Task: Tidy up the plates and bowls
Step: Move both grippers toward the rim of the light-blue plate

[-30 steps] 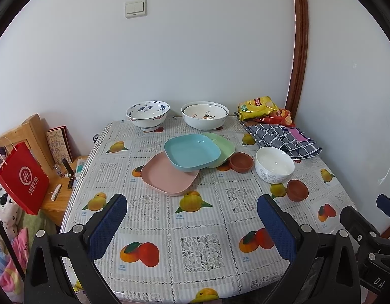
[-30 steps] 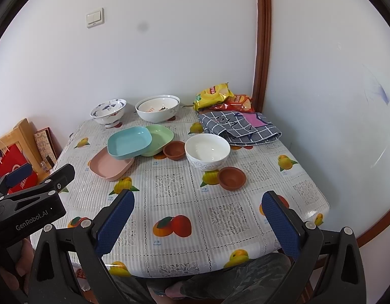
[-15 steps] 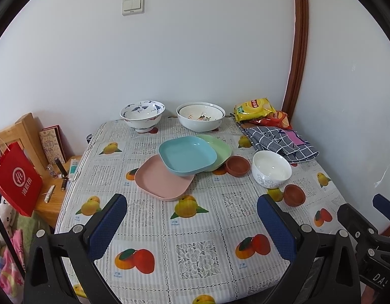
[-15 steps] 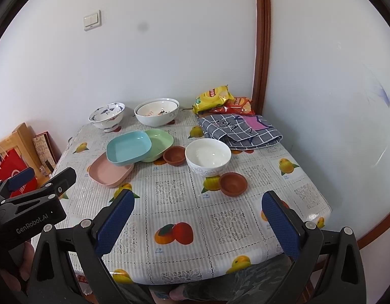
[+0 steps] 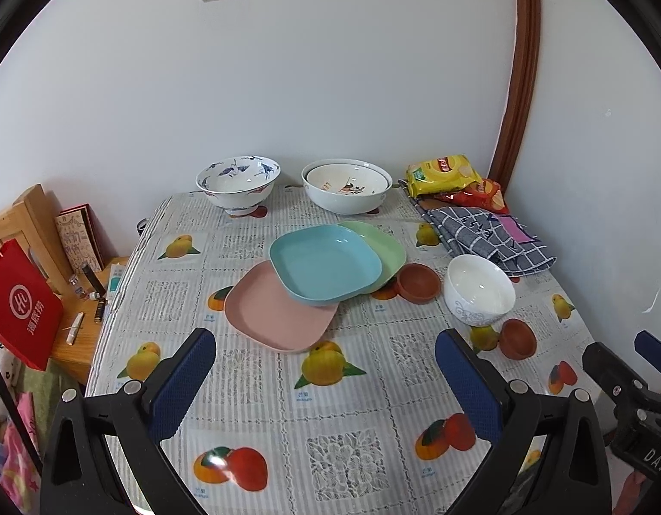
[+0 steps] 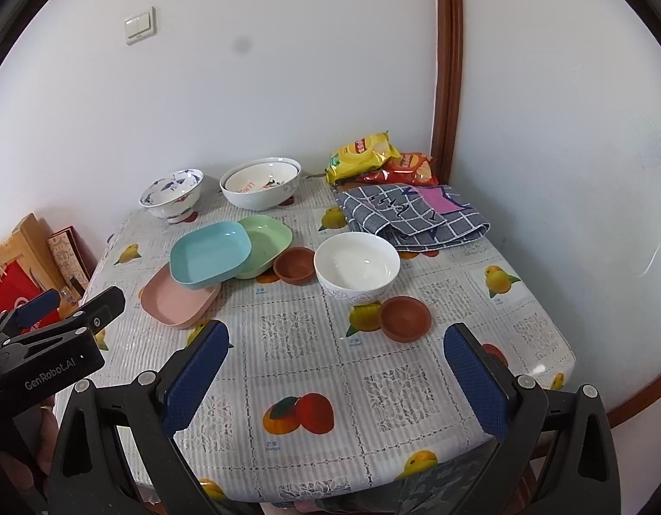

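Observation:
Three square plates overlap mid-table: a blue plate (image 5: 326, 262) (image 6: 210, 253) lies on top of a pink plate (image 5: 266, 313) (image 6: 171, 298) and a green plate (image 5: 382, 244) (image 6: 268, 242). To their right stand a white bowl (image 5: 478, 289) (image 6: 356, 266) and two small brown bowls (image 5: 417, 282) (image 5: 517, 338) (image 6: 294, 262) (image 6: 405, 317). At the back sit a blue-patterned bowl (image 5: 238, 182) (image 6: 171, 191) and a large white bowl (image 5: 347, 184) (image 6: 259, 184). My left gripper (image 5: 326, 373) and right gripper (image 6: 335, 365) hang open above the near table edge, holding nothing.
Snack bags (image 5: 444, 171) (image 6: 365, 152) and a folded checked cloth (image 5: 485, 231) (image 6: 416, 216) lie at the back right corner. A side table with a red bag (image 5: 19, 304) and small items stands left of the fruit-print tablecloth (image 5: 343, 420). Walls close the back and right.
Both grippers have pulled back and risen a little, so the table shows smaller and lower in both views. The dishes have not moved. Both stay open.

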`<control>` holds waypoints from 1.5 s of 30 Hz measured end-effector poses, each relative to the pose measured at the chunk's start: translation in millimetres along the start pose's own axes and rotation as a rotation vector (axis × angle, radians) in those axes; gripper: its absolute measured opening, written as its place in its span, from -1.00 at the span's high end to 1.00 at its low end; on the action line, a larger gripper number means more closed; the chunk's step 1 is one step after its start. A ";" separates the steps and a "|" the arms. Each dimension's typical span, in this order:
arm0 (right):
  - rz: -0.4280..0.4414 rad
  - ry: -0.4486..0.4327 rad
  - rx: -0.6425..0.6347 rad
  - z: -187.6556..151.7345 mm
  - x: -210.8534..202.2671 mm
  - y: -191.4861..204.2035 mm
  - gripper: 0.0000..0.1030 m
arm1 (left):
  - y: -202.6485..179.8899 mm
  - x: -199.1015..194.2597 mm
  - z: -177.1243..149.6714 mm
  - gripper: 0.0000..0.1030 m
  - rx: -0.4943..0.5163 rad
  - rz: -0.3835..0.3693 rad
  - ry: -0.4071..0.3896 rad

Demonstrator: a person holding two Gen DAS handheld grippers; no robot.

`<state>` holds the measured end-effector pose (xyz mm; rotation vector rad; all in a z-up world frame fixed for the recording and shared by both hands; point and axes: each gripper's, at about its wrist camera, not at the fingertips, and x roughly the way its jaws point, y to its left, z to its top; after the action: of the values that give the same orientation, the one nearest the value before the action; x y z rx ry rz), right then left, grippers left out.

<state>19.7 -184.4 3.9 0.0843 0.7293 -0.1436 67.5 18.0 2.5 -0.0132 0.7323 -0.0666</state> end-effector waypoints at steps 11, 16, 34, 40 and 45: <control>0.055 0.062 0.007 27.3 60.6 13.0 -0.83 | 25.4 62.9 23.4 -0.96 -0.041 0.032 0.081; 0.076 0.101 0.006 36.4 93.3 20.9 -0.65 | 31.2 94.8 31.3 -0.91 -0.047 0.029 0.107; 0.156 0.207 0.016 58.3 194.5 56.3 -0.15 | 51.1 186.1 55.8 -0.42 -0.058 0.032 0.188; 0.178 0.232 -0.008 62.6 225.0 76.5 -0.04 | 56.0 217.4 61.2 -0.33 -0.054 0.034 0.216; 0.197 0.252 -0.011 63.9 247.7 90.7 0.01 | 57.8 236.7 66.4 -0.30 -0.049 0.019 0.221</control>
<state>258.6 -128.1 -111.9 0.1649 0.9679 0.0610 290.7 59.5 -108.3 -0.0456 0.9543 -0.0319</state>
